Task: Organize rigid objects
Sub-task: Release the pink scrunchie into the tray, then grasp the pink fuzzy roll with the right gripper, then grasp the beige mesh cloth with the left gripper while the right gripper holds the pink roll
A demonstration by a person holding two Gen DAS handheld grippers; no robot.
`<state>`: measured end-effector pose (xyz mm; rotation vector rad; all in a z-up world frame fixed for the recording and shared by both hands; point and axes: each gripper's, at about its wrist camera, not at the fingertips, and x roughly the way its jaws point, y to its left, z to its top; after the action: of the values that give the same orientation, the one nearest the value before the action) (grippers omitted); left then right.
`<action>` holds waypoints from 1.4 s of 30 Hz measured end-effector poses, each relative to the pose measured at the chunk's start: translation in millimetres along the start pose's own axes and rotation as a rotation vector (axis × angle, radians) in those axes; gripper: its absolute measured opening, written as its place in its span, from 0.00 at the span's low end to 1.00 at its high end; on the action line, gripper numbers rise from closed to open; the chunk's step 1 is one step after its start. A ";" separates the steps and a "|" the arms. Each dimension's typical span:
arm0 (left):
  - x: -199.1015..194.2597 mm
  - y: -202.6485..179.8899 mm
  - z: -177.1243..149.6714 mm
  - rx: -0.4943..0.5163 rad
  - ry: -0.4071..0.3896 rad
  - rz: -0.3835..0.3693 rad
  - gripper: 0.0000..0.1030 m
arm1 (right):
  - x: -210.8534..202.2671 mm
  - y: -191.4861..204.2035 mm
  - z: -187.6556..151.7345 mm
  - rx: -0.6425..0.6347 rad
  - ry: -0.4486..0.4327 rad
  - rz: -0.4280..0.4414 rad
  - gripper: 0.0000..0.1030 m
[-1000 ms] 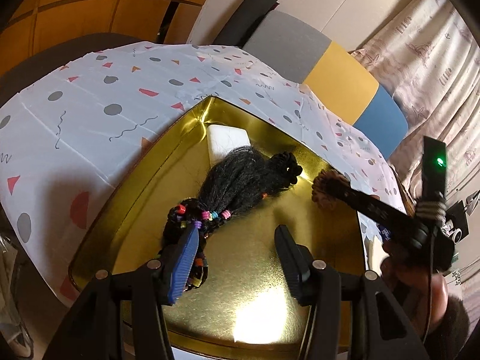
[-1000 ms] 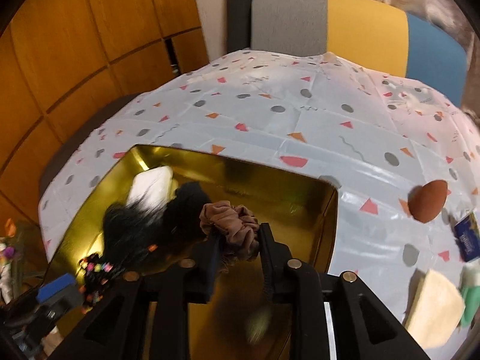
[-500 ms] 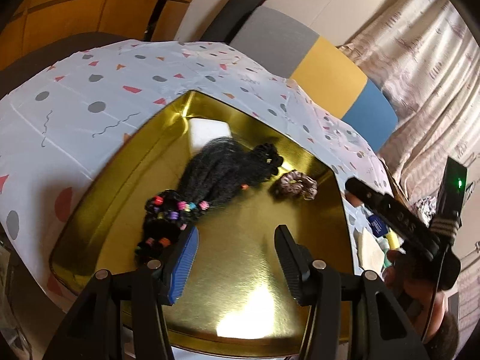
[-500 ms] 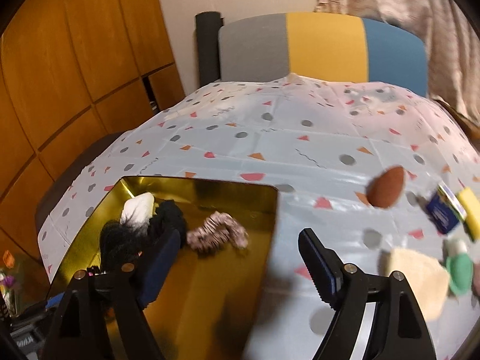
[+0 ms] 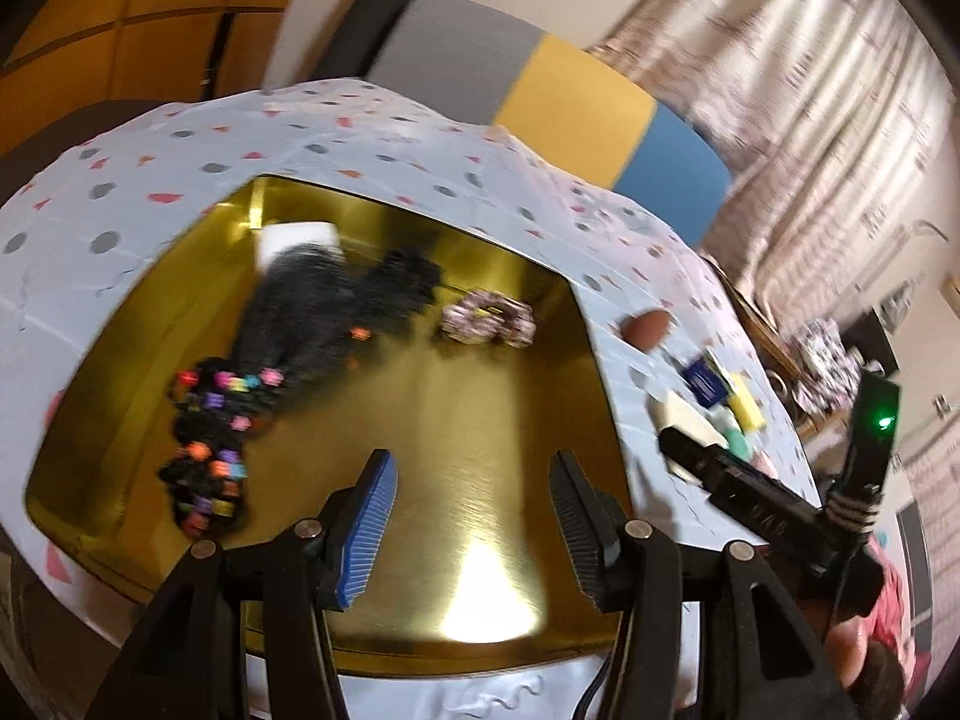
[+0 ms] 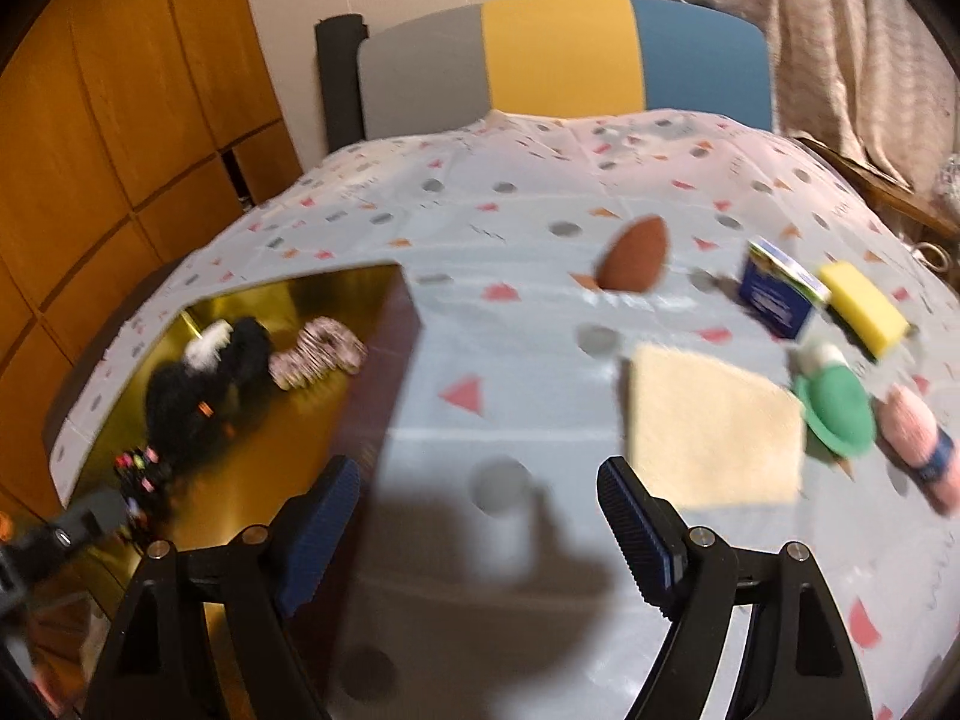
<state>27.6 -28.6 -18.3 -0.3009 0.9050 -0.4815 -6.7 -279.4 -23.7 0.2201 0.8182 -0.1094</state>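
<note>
Table [image 6: 540, 192], draped in a pale cloth printed with dots and triangles; a chair [image 6: 564, 54] with grey, yellow and blue panels stands at its far edge. All positions below are given relative to the tray.

Tray [image 5: 456, 420], gold and shallow, lies on the table's left part. Inside it, at the far left, a black hair bundle [image 5: 318, 306] studded with coloured beads overlaps a white block [image 5: 294, 237]; a pinkish scrunchie [image 5: 489, 324] rests just right of the bundle, near the tray's far right corner.

Left gripper [image 5: 471, 504] hovers over the tray's near half, jaws apart and holding nothing.

Right gripper [image 6: 480, 516] hangs over bare cloth just right of the tray's right edge, jaws wide apart and empty.

Right of the tray, on the cloth, in falling size: a cream pad [image 6: 714, 426]; beyond it a brown egg-shaped sponge [image 6: 636, 252]; farther right a yellow sponge [image 6: 864, 306], a blue box [image 6: 774, 294] touching it, a green round piece [image 6: 837, 408] and a pink item [image 6: 918, 438] with a blue band. These frames are blurred, so finer detail cannot be told.
</note>
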 end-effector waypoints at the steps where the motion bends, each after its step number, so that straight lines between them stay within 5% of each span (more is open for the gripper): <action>1: 1.3 -5.9 -2.1 0.020 0.006 -0.012 0.52 | -1.6 -5.2 -4.7 0.002 0.003 -0.009 0.80; 17: 17.1 -100.4 -44.8 0.318 0.142 -0.120 0.52 | -41.3 -140.7 -71.1 0.097 0.014 -0.200 0.80; 20: 21.4 -112.8 -49.6 0.347 0.167 -0.127 0.52 | -53.8 -174.5 -61.8 0.092 -0.031 -0.276 0.81; 25: 26.6 -133.8 -55.3 0.389 0.189 -0.133 0.52 | -59.4 -220.9 -33.0 0.080 -0.063 -0.370 0.97; 34: 35.8 -147.8 -57.5 0.411 0.225 -0.101 0.52 | -15.4 -255.1 -0.4 -0.094 0.048 -0.418 0.97; 38: 42.7 -151.8 -55.8 0.405 0.242 -0.094 0.52 | 10.7 -259.7 -2.1 -0.124 0.115 -0.429 0.84; 42: 49.7 -158.7 -55.1 0.416 0.250 -0.091 0.52 | 5.9 -272.7 -3.0 0.028 0.060 -0.432 0.72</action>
<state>-34.0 -192.5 -13.7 0.1016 1.0097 -0.7886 -54.3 -543.6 -71.6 0.0701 0.9154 -0.5217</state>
